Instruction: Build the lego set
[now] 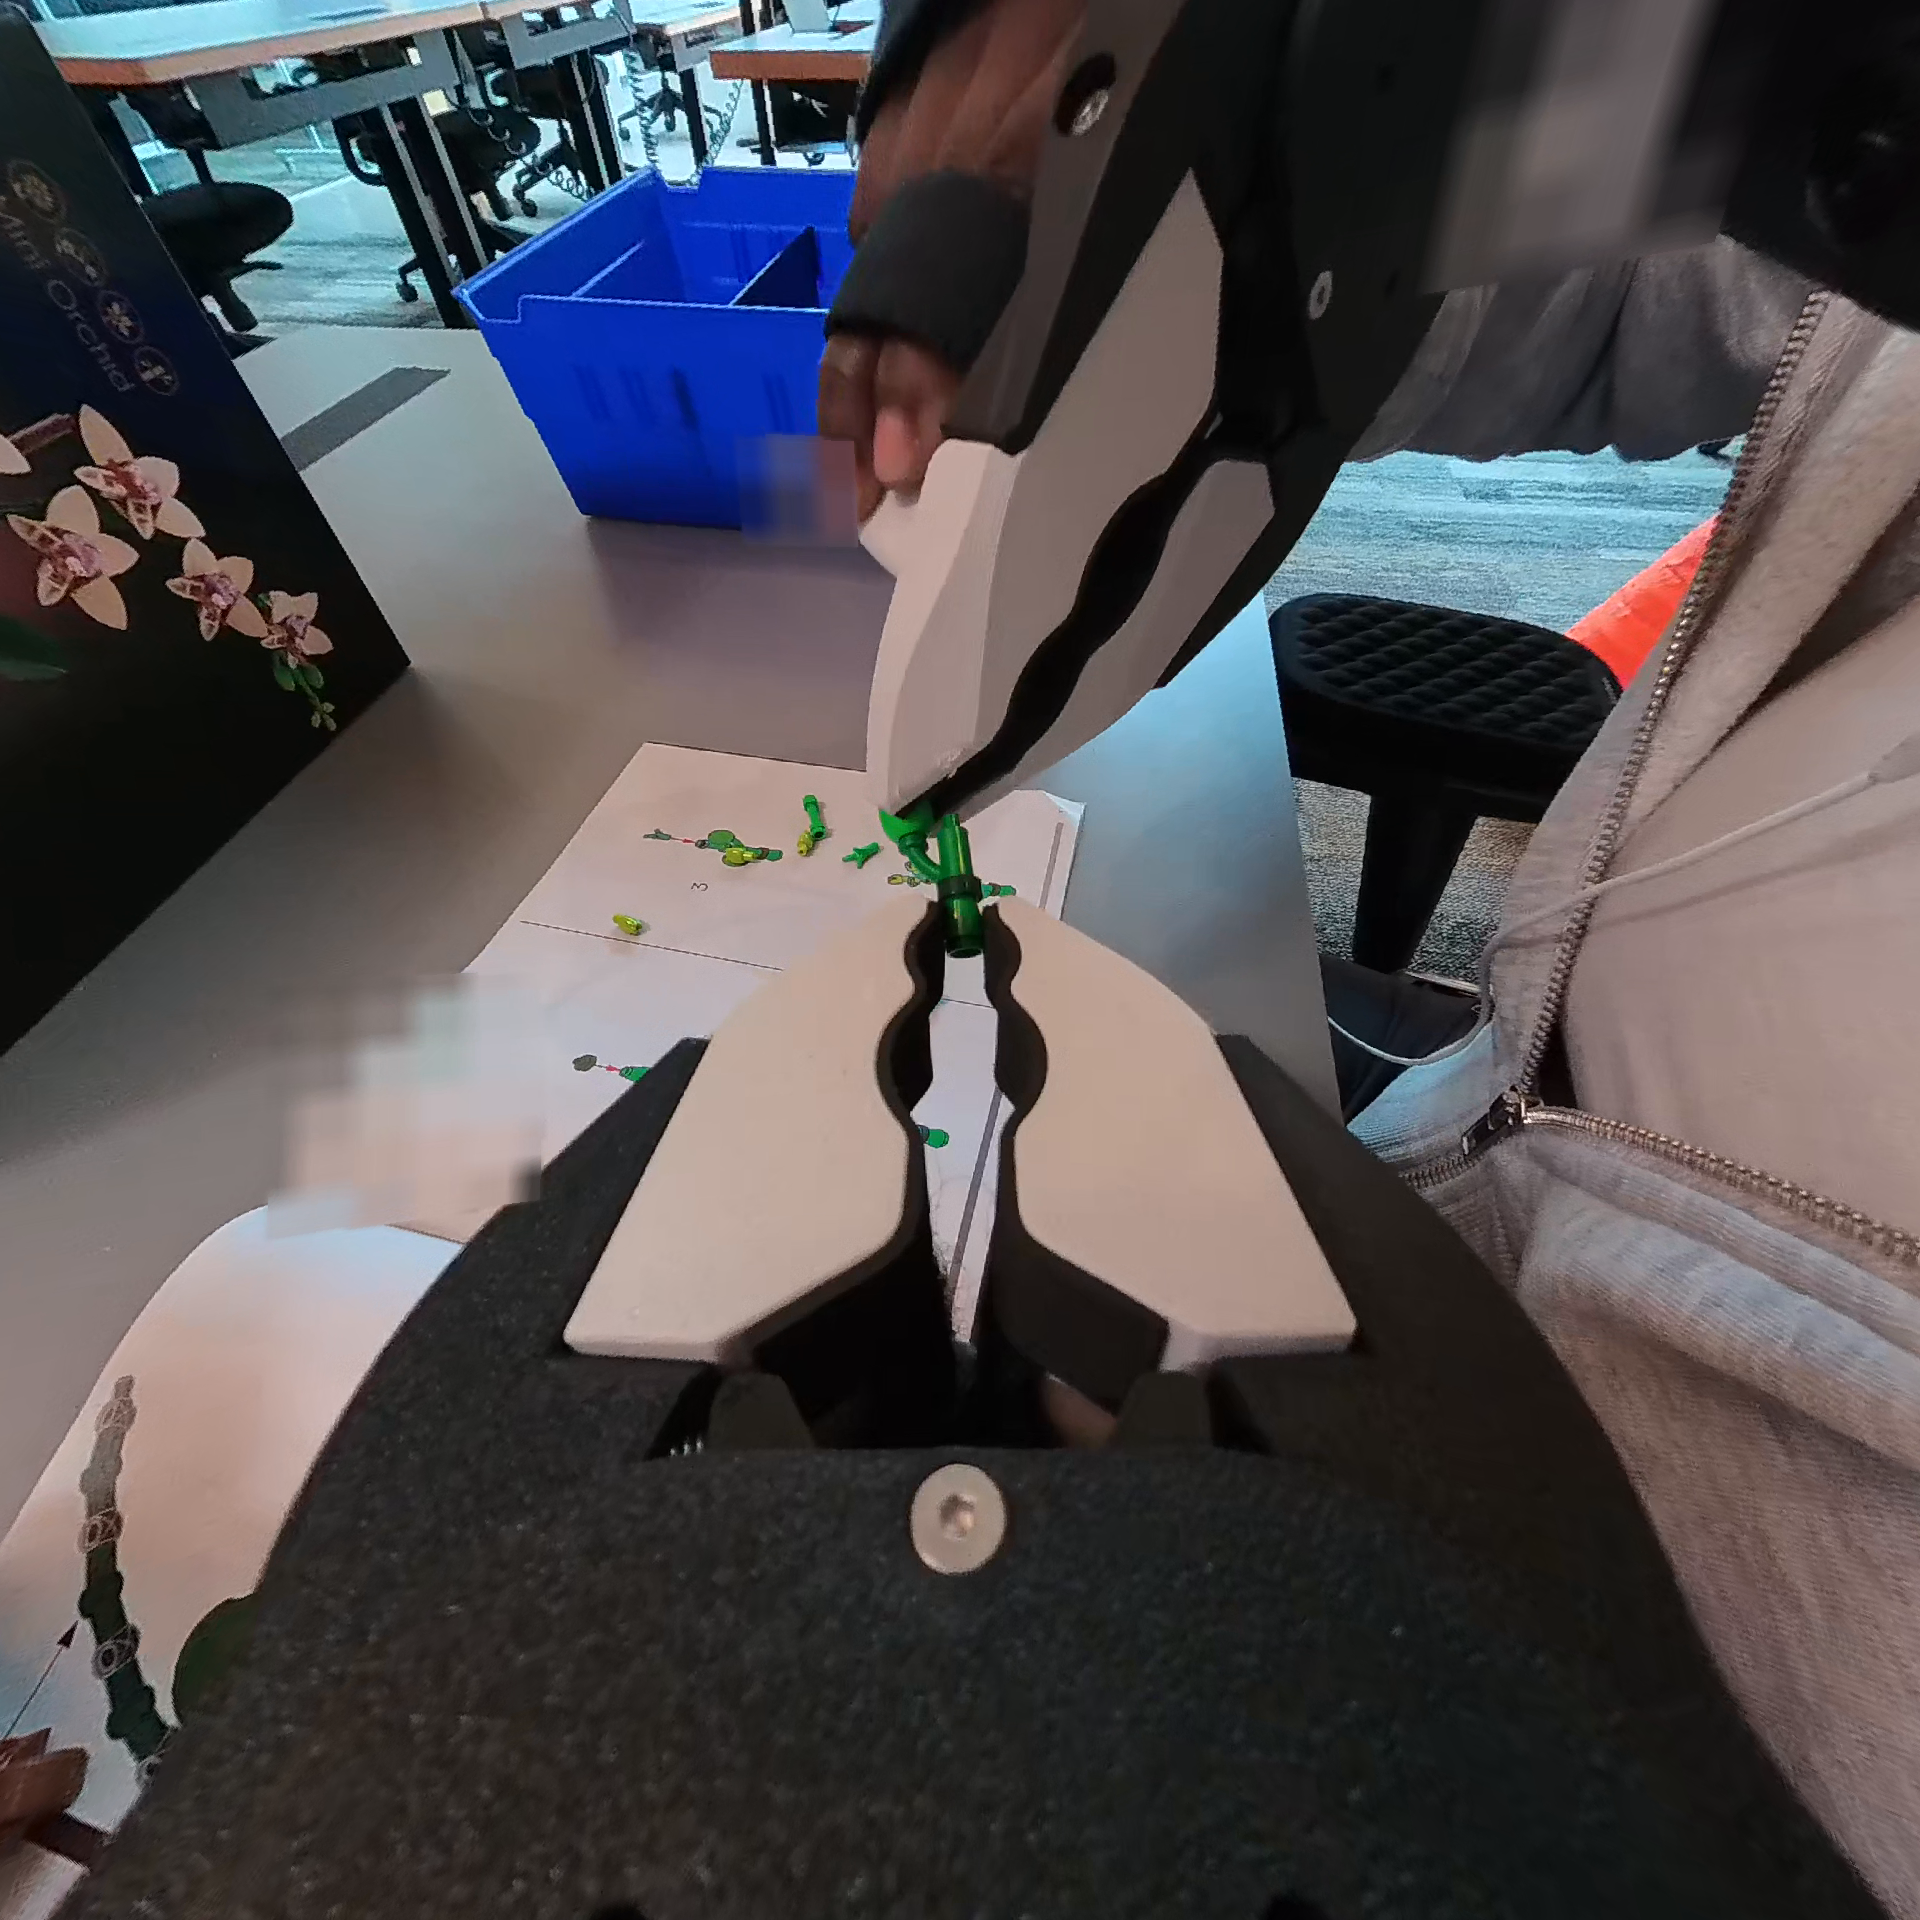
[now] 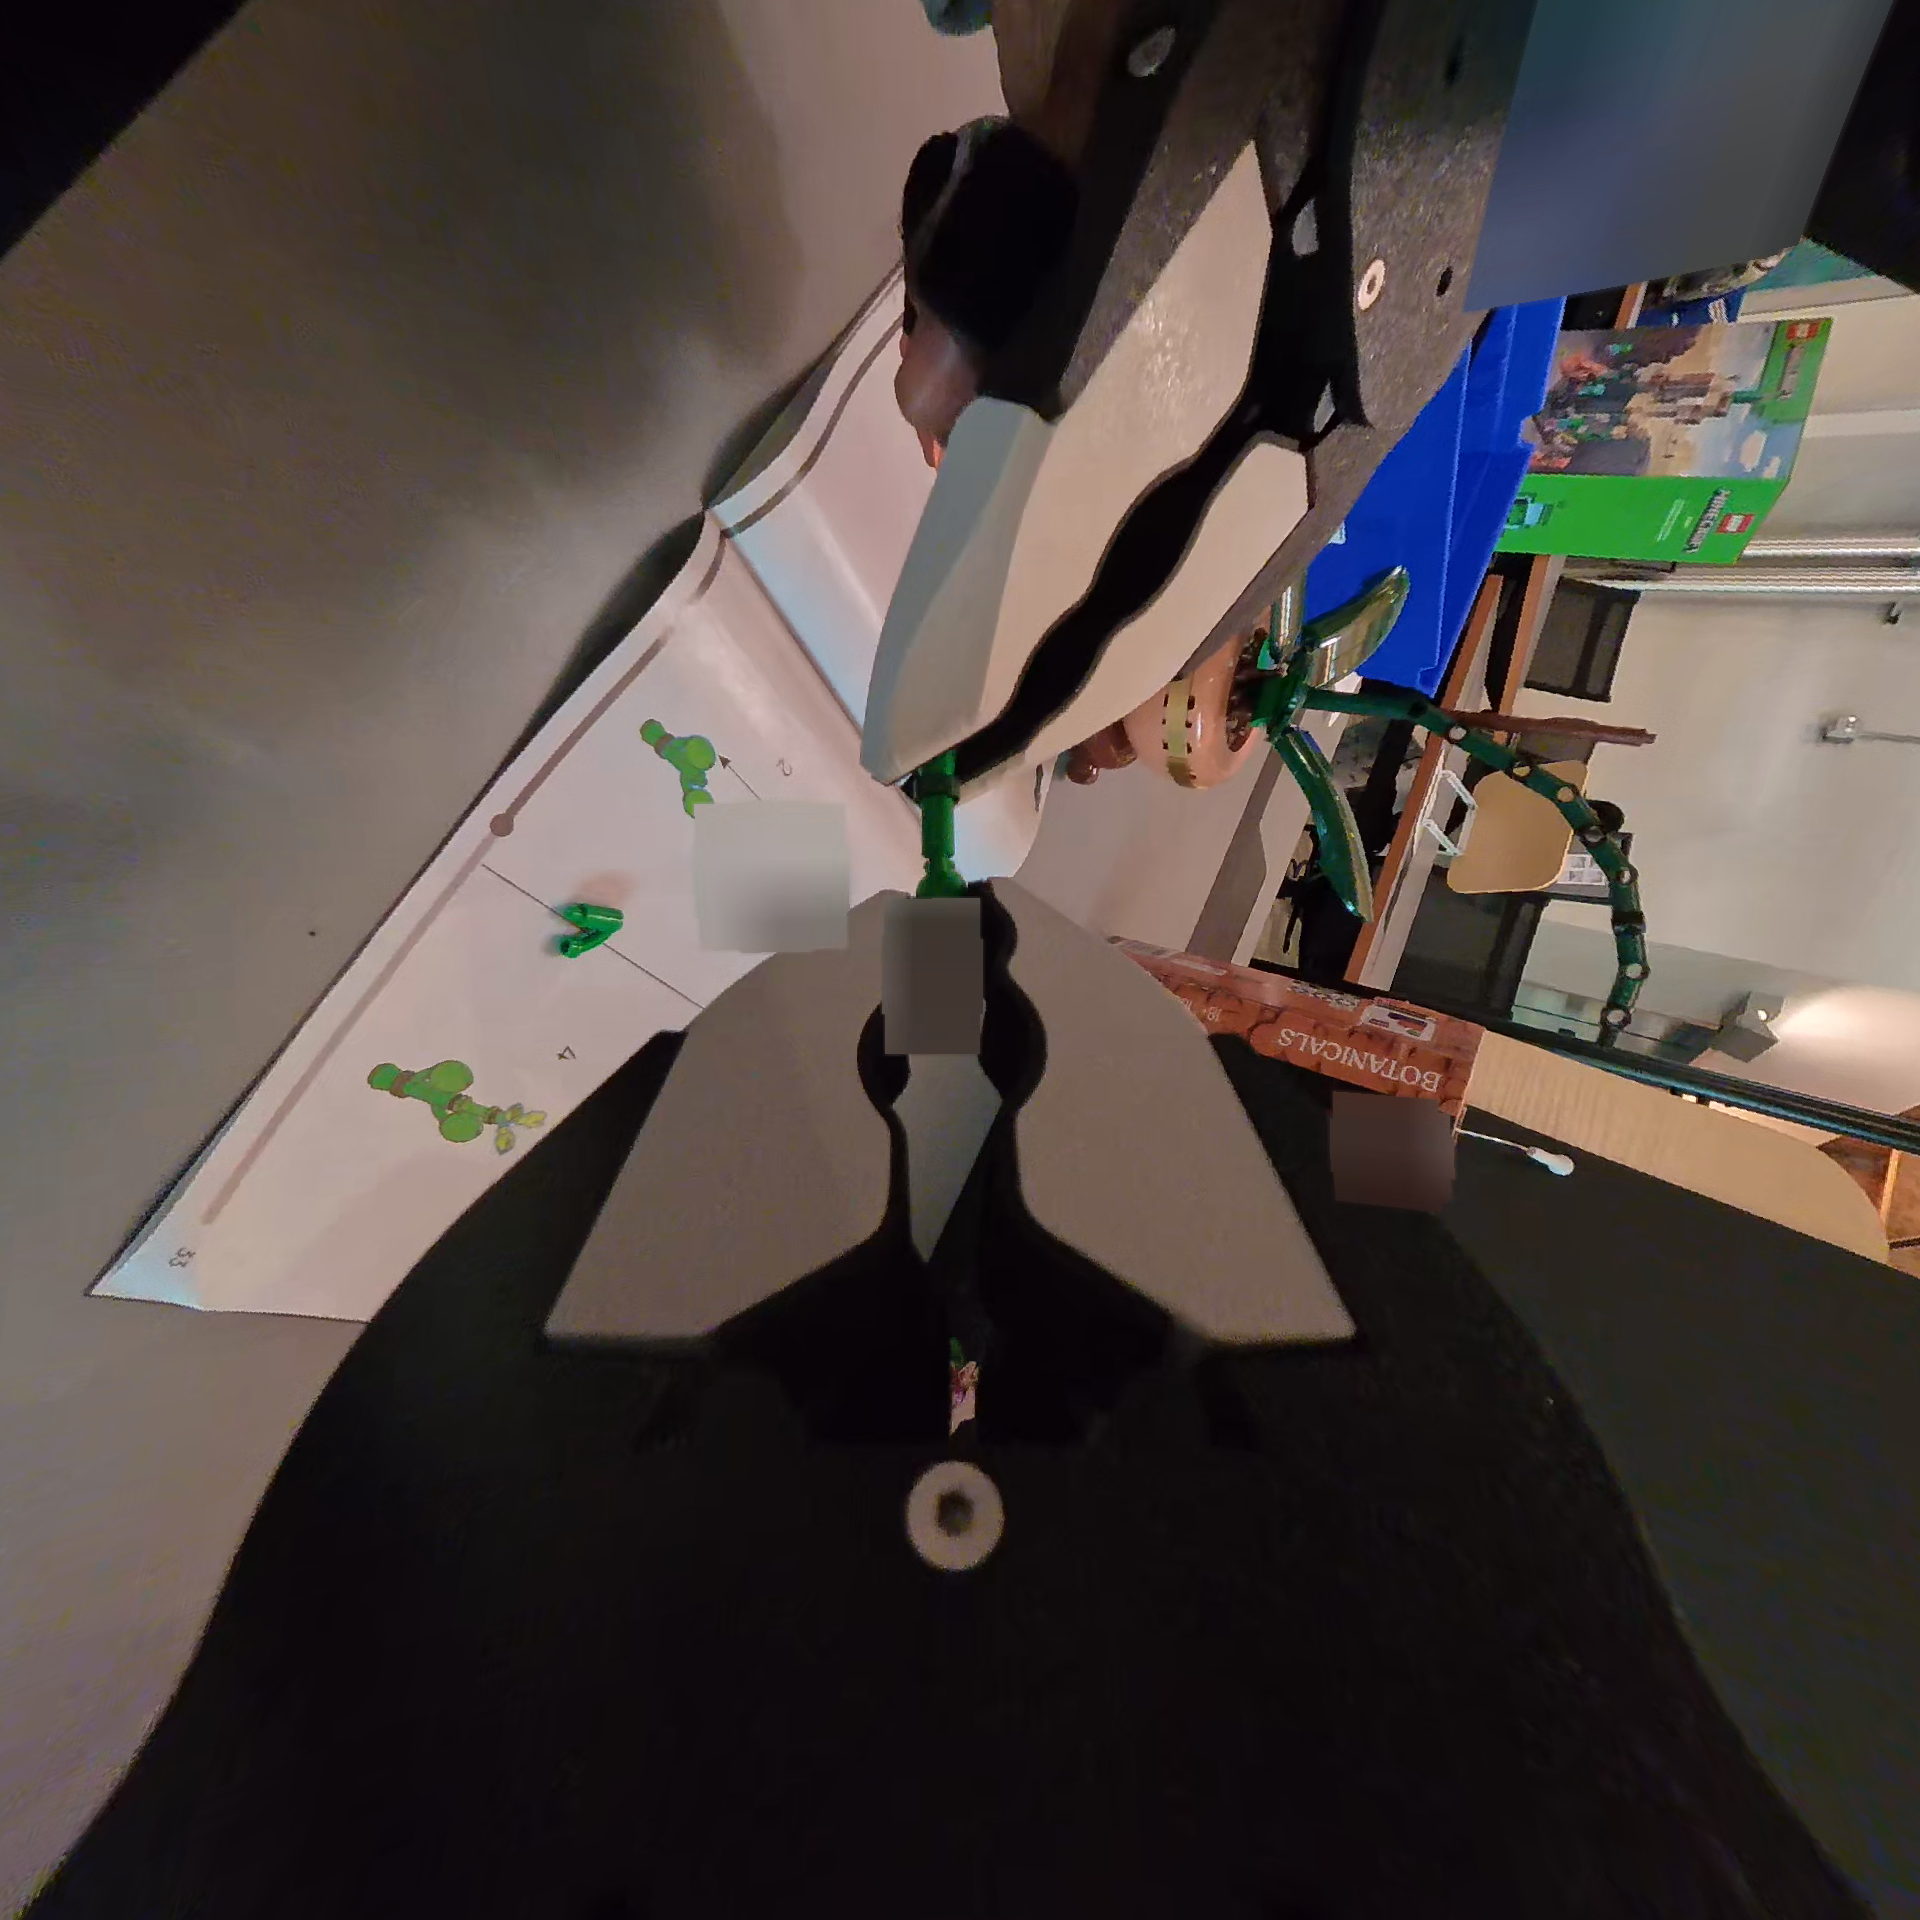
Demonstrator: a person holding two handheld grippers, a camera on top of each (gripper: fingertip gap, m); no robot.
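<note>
Left wrist view: both white, wavy-edged claws, left claw [image 1: 961,914] and right claw [image 1: 914,805], pinch a glossy green stem [image 1: 958,883].

Green stem piece [image 1: 958,883] glossy translucent plastic. Left gripper [image 1: 961,920] fingers [image 1: 800,1122] smooth matt white plastic, body rough black grain, 1 shiny metal screw [image 1: 958,1519]. Instruction sheet [image 1: 727,883] matt paper. Blue bin [image 1: 665,384] smooth plastic. Hoodie [image 1: 1714,1195] ribbed grey cloth.

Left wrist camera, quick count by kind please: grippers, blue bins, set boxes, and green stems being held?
Grippers: 2 (left gripper, right gripper)
Blue bin: 1
Set box: 1
Green stem, held by both: 1
Total: 5
</note>
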